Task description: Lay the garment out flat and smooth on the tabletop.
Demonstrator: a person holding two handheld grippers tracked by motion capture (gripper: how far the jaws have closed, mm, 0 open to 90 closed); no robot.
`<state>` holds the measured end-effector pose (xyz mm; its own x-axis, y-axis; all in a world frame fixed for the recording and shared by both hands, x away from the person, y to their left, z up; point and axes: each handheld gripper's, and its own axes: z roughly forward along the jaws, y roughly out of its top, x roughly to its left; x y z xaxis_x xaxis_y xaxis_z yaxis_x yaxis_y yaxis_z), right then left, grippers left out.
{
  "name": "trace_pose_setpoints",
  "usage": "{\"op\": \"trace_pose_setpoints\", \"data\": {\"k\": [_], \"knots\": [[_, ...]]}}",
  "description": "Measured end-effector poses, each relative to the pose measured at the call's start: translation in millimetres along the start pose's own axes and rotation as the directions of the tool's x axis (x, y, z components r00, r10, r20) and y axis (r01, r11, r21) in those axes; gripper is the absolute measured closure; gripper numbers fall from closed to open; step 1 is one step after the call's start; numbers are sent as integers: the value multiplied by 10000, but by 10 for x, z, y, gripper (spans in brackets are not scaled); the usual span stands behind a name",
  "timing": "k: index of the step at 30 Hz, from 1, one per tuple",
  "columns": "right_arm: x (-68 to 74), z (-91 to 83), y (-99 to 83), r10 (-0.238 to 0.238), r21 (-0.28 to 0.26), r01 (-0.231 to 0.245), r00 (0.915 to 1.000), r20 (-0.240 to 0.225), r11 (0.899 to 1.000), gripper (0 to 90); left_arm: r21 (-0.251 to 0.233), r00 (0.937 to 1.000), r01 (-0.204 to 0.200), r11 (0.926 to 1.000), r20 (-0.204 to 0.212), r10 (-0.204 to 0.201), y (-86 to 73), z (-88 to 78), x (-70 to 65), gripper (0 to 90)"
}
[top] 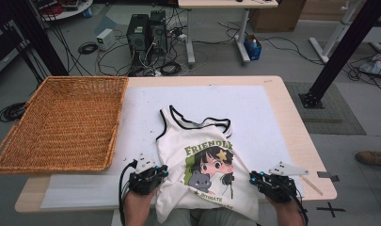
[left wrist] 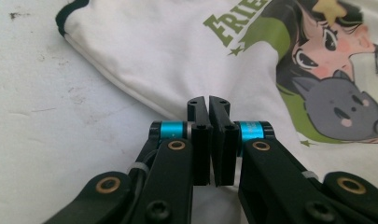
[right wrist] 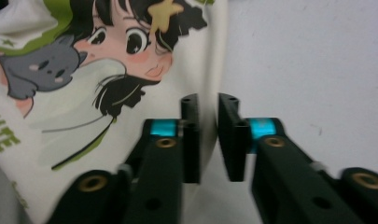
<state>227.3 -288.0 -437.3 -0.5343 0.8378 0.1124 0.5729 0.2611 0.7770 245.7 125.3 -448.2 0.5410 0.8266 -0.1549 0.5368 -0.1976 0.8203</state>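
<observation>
Tank top (top: pixel 204 162) flat on white mat (top: pixel 254 108), wicker basket (top: pixel 61 122) well left

One white sleeveless top (top: pixel 202 160) with a cartoon print; one woven wicker basket (top: pixel 61 125); one white mat (top: pixel 254 108) covering the desk (top: pixel 291 117); two hand-held grippers, left gripper (top: pixel 153 175) and right gripper (top: pixel 259 179). On the floor beyond: two computer towers (top: pixel 147 30), one blue bin (top: pixel 252 47).
</observation>
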Motion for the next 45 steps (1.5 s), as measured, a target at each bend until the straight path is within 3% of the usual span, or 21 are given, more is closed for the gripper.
{"op": "trace_pose_setpoints", "data": {"k": [2, 3, 5, 9, 10, 13, 14, 20, 21, 24, 27, 29, 30, 32, 33, 36, 39, 43, 45], "knots": [[-30, -19, 48, 144, -216, -141, 9998, 128, 9997, 687, -249, 9997, 175, 9995, -153, -179, 30, -13, 38, 816], [-67, -17, 99, 224, -375, -213, 9993, 290, 9991, 654, -334, 9991, 329, 9989, -239, -337, 43, -15, 56, 717], [-138, 8, 187, 359, -479, -332, 9977, 568, 9983, 627, -605, 9974, 601, 9964, -349, -623, 77, -24, 109, 606], [-333, 163, 447, 609, -662, -553, 9944, 864, 9963, 615, -1202, 9959, 755, 9899, -415, -810, 125, -7, 193, 494], [-370, 221, 526, 561, -662, -500, 9940, 935, 9966, 616, -1305, 9961, 802, 9882, -269, -843, 141, 3, 215, 466], [-466, 434, 778, 264, -395, -227, 9950, 960, 9990, 616, -1410, 9979, 635, 9880, -64, -651, 215, 33, 250, 460], [-491, 514, 857, 370, -306, -347, 9963, 776, 9989, 618, -1457, 9981, 609, 9875, -6, -617, 247, 46, 258, 455], [-555, 981, 1222, 56, 488, -105, 9951, 988, 9988, 634, -1463, 9997, 210, 9890, 168, -187, 449, 127, 281, 452], [-563, 1056, 1264, -112, 675, 38, 9939, 1094, 9977, 639, -1452, 9998, 153, 9893, 166, -131, 478, 137, 283, 451], [-614, 1303, 1313, -227, 1352, 113, 9963, 834, 9908, 640, -1458, 9998, 157, 9892, 103, -143, 537, 160, 294, 452], [-652, 1505, 1279, 41, 1784, -153, 9980, 628, 9838, 695, -1393, 9998, 198, 9900, -2, -200, 547, 168, 306, 452], [-685, 1528, 1277, 382, 1550, -407, 9991, 192, 9871, 883, -1365, 9996, 260, 9903, -55, -270, 537, 163, 317, 452], [-700, 1526, 1289, 277, 1636, -300, 9995, 159, 9861, 900, -1338, 9996, 256, 9907, -92, -271, 533, 156, 324, 452], [-713, 1445, 1323, -260, 1709, 125, 9967, 770, 9852, 900, -1396, 9993, 336, 9896, -144, -359, 527, 134, 329, 453], [-758, 1362, 1336, -39, 1359, -88, 9957, 931, 9907, 900, -1433, 9992, 345, 9891, -159, -371, 524, 123, 334, 453], [-891, 1114, 1407, 306, 676, -429, 9844, 1735, 9968, 900, -1408, 9989, 375, 9893, -237, -412, 515, 125, 341, 453], [-933, 1017, 1547, 89, 406, -195, 9687, 2480, 9990, 900, -1348, 9980, 491, 9897, -320, -538, 509, 157, 340, 453], [-927, 1098, 1843, -838, 441, 727, 9292, 3599, 9964, 900, -1171, 9979, 498, 9919, -349, -543, 507, 168, 322, 453], [-949, 1172, 2002, -894, 402, 799, 9087, 4077, 9960, 900, -1187, 9974, 578, 9912, -349, -624, 498, 157, 320, 453]]}}
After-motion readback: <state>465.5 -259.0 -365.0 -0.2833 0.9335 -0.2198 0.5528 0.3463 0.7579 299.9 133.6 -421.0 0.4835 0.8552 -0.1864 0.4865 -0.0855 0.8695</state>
